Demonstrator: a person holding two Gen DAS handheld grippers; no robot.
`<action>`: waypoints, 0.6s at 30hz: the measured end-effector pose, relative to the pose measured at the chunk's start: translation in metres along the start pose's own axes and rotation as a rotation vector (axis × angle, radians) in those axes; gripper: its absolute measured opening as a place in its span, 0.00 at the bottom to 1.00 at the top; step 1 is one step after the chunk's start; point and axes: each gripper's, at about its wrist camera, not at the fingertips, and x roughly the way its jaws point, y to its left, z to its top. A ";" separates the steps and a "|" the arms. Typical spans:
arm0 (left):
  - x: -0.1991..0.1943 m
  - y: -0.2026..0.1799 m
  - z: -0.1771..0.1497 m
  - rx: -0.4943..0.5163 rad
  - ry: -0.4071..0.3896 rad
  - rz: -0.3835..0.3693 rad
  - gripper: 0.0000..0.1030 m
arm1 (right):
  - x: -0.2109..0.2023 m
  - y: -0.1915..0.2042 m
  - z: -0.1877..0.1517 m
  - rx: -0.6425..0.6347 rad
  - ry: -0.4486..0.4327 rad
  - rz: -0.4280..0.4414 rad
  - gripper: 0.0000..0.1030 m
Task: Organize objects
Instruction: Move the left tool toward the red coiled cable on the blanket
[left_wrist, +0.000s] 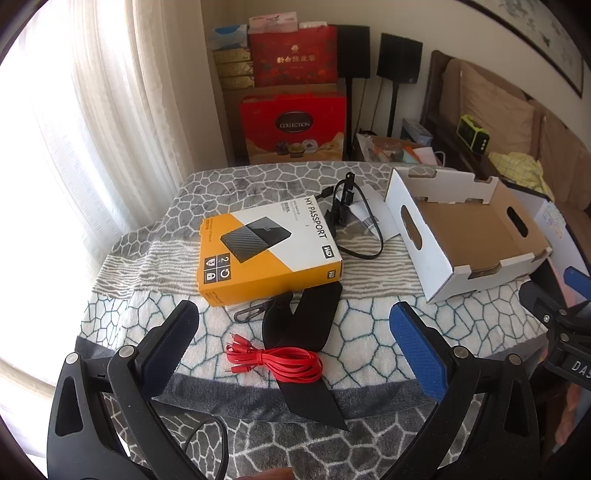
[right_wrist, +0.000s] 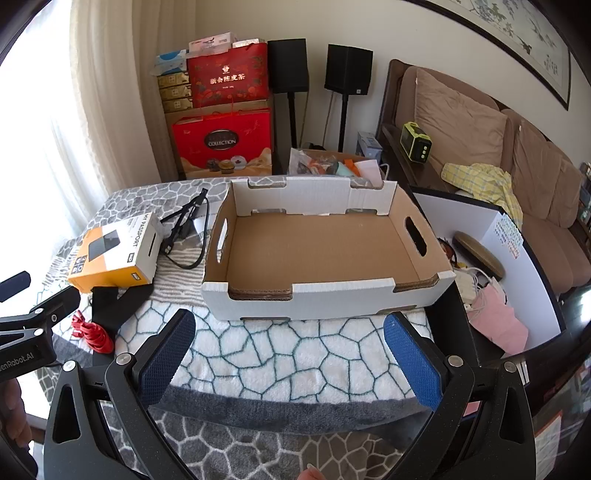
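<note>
So far nothing looks sorted: the open white cardboard tray with brown inner floor and cut-out handles (right_wrist: 317, 251) stands empty on the table covered with a grey-and-white stone-pattern fleece cloth (right_wrist: 280, 354), and every loose item lies outside it, to its left. These are the orange-and-white hard-drive carton (left_wrist: 267, 251), the bundled flat red cable (left_wrist: 286, 362) resting on a black fabric strap (left_wrist: 306, 332), a small dark metal clip (left_wrist: 251, 313) just in front of the carton, and a tangle of black cable with a bracket (left_wrist: 351, 221) between carton and tray. By my reading the whole job remains.

The left gripper (left_wrist: 295, 350) hovers above the red cable with jaws spread wide and nothing between them; the right gripper (right_wrist: 290, 356) hangs equally released over bare cloth in front of the tray. The near table edge sits close under both tools, and the tray's right end nearly reaches the table's edge. Bare cloth before the tray gives free room; the left cluster is crowded, items touching or overlapping
</note>
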 end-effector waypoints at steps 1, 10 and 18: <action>0.000 0.000 0.000 0.001 -0.001 0.000 1.00 | 0.000 -0.001 0.000 0.000 0.000 0.001 1.00; -0.001 -0.001 0.001 0.001 0.000 0.000 1.00 | 0.000 0.000 0.000 0.000 0.001 0.000 1.00; -0.001 -0.002 0.003 0.002 0.000 -0.002 1.00 | -0.001 0.001 0.001 0.000 0.000 0.001 1.00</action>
